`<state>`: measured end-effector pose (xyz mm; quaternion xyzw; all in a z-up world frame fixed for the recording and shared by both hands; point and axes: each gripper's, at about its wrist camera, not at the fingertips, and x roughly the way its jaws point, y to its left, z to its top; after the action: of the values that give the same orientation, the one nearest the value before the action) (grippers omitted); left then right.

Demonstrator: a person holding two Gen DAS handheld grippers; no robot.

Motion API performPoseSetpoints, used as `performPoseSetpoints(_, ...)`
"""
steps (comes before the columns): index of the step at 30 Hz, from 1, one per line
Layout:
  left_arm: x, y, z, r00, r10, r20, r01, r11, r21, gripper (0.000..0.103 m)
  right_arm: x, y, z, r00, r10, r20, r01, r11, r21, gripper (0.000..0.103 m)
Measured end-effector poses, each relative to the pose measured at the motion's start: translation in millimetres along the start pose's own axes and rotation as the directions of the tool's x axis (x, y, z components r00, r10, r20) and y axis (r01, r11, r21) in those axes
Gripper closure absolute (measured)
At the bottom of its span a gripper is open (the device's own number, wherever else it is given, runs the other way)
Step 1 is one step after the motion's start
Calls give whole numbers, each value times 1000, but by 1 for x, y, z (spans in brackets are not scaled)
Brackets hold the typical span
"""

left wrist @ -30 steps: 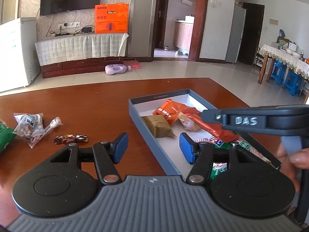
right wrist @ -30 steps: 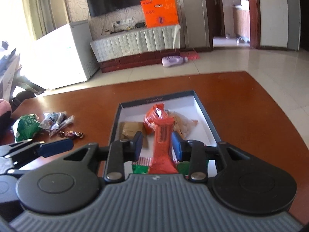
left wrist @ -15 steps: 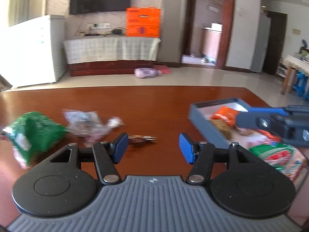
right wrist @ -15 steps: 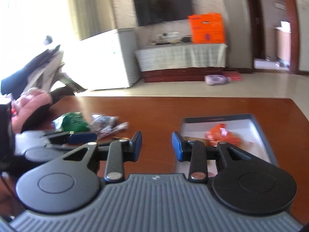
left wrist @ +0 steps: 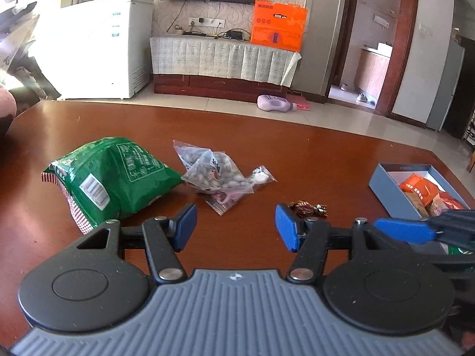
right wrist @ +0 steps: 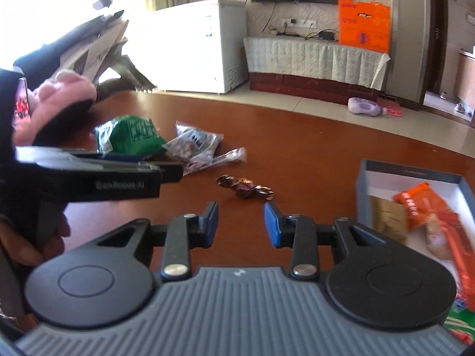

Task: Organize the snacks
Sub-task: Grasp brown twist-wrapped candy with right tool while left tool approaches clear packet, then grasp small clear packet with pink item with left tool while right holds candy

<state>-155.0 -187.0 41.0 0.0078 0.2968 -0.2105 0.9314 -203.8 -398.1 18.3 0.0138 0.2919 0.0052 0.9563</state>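
Note:
On the brown table lie a green snack bag (left wrist: 112,175), a clear bag of nuts (left wrist: 213,172) and a small dark wrapped candy (left wrist: 308,208). The grey box (left wrist: 386,187) at the right holds an orange packet (left wrist: 418,185) and other snacks. My left gripper (left wrist: 236,228) stands open and empty, short of the nut bag and candy. My right gripper (right wrist: 241,222) is open too, nothing between its pads, with the candy (right wrist: 246,188) just beyond it. In the right wrist view the green bag (right wrist: 133,138), nut bag (right wrist: 193,144) and box (right wrist: 363,195) also show.
A hand holds the left gripper's body (right wrist: 98,181) at the left of the right wrist view. A pink and black bundle (right wrist: 59,101) sits at the table's far left. Beyond the table are a white freezer (left wrist: 98,47) and a TV stand (left wrist: 222,56).
Both grippers swung left from the box toward the loose snacks. The right gripper let go of the orange packet, which now lies in the box.

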Motion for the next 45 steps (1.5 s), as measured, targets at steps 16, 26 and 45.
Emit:
performPoseSetpoints(16, 21, 11, 1, 1000, 0, -25, -1, 1000, -13, 38, 67, -4, 11, 999, -37, -12, 37, 999, -25, 66)
performPoseSetpoints(26, 28, 16, 1, 1000, -13, -24, 13, 1000, -16, 38, 76, -8, 19, 999, -8, -54, 9, 1000, 11, 77)
performPoseSetpoints(45, 94, -43, 35, 972, -235, 23, 228, 959, 166, 39, 32, 3, 2, 988, 14, -154, -11, 1000, 20, 77)
